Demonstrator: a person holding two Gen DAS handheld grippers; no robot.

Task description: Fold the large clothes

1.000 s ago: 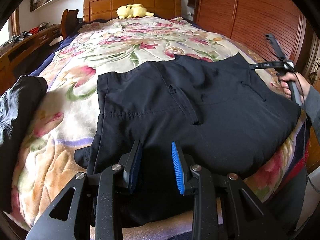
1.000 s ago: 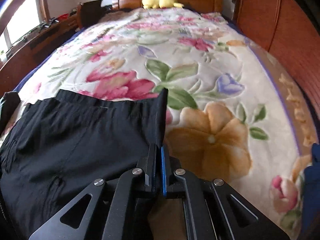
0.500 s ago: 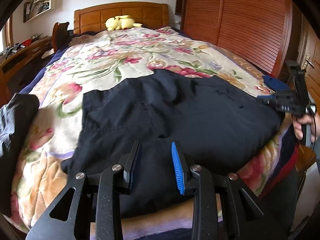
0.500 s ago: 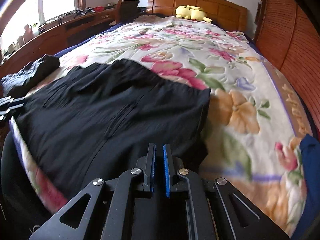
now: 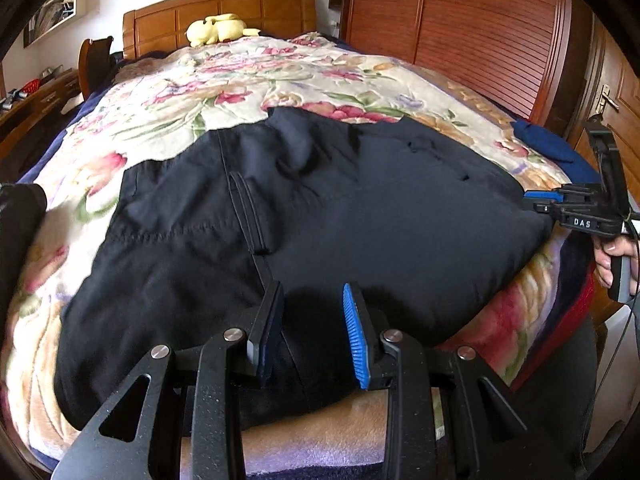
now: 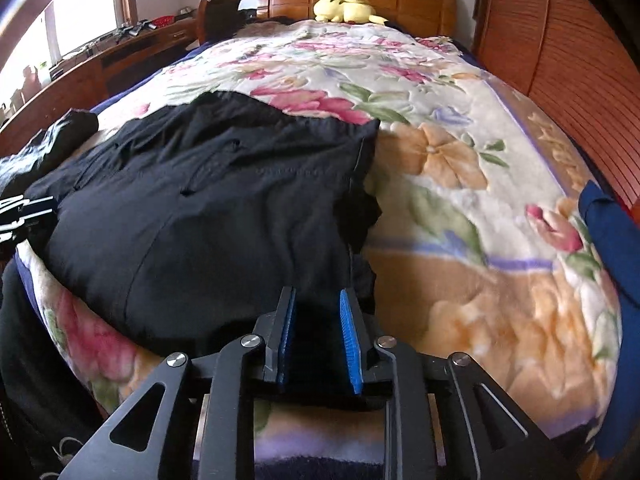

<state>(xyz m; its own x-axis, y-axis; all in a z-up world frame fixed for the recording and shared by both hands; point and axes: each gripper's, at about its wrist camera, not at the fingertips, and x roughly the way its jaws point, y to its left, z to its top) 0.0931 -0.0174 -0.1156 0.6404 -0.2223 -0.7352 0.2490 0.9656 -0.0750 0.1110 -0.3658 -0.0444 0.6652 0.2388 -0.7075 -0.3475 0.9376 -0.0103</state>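
Black trousers lie folded across the foot of the flowered bed, waistband toward the headboard. They also show in the right wrist view. My left gripper is open and empty just over the near edge of the cloth. My right gripper is open and empty at the trousers' right near corner. In the left wrist view the right gripper sits at the cloth's right edge, held by a hand.
Another dark garment lies at the bed's left edge. A blue cloth lies at the right edge. A yellow plush toy sits by the headboard. A wooden wardrobe stands at the right, a desk at the left.
My right gripper has let go of the trousers' edge, opened and drawn back to the near corner. The left gripper stayed open and shifted a little.
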